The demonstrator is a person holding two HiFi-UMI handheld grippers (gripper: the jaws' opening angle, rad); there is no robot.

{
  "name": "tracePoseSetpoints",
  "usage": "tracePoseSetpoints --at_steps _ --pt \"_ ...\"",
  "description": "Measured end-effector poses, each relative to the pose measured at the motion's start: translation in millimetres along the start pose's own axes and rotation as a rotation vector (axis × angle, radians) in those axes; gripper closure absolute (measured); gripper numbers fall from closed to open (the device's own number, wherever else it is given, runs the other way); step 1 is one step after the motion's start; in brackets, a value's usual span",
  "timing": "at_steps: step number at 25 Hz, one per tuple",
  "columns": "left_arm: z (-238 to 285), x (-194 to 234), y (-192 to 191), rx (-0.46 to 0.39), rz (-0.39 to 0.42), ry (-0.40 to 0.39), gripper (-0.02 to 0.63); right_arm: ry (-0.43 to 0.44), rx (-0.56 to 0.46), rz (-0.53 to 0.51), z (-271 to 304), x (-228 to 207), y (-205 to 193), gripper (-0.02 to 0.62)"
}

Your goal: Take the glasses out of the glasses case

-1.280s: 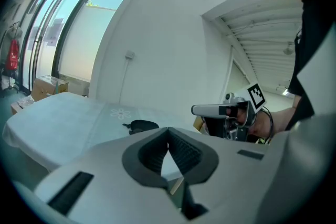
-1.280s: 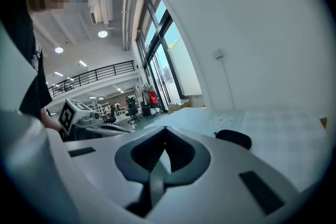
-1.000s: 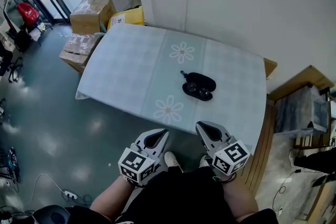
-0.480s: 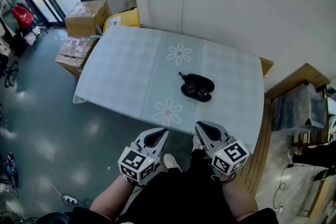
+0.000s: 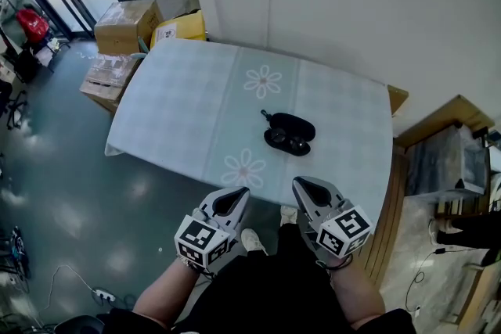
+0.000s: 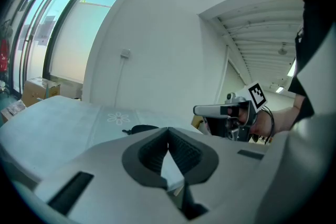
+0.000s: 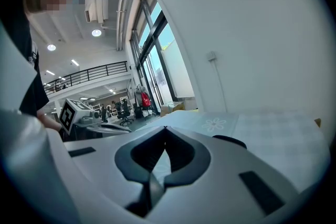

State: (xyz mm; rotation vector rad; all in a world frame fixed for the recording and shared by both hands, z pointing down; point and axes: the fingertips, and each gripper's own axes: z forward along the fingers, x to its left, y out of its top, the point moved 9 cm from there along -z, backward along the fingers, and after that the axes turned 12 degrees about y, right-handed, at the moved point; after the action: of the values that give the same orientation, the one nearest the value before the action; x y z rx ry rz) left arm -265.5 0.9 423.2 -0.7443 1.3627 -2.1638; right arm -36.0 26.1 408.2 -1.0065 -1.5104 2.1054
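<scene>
Change: hardly anything has moved since the earlier frames. Both grippers hang in the same low spot, and the case has drifted slightly left in the head view, probably because the head turned.
Left gripper: the left gripper (image 5: pixel 232 197) is held low at the near edge of the table (image 5: pixel 180 105). Its fingers (image 6: pixel 149 155) meet at the tips with nothing between them.
Right gripper: the right gripper (image 5: pixel 304 185) sits just beside the left one. Its fingers (image 7: pixel 181 152) are also together at the tips and empty.
Glasses case: the glasses case (image 5: pixel 290 134) is black and lies on the table well ahead of both sets of fingertips, a little nearer the right fingers than the left. It looks open, with dark lens-like shapes inside, but it is too small in view to be sure.
Stage: judged from this, the reach has not begun and neither gripper touches the case.
Risk, closed fingers: if either gripper arrives with its fingers still together, it would shove the case across the smooth cloth instead of gripping.
Risk, unheld case: the case looks light. Pulling the glasses with one gripper while the other leaves the case free could lift or drag the case along.
Risk, pinch point: closing on a lens or a thin arm instead of the frame could let the glasses slip or twist.
Risk, cloth: a low approach from the near edge could snag the cloth and shift everything on it.
</scene>
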Motion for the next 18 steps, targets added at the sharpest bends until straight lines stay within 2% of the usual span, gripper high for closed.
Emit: tracePoseSetpoints --at_steps 18 --pt "86 -16 17 0.079 0.049 0.012 0.578 -0.015 -0.011 0.062 -28 -81 5 0.572"
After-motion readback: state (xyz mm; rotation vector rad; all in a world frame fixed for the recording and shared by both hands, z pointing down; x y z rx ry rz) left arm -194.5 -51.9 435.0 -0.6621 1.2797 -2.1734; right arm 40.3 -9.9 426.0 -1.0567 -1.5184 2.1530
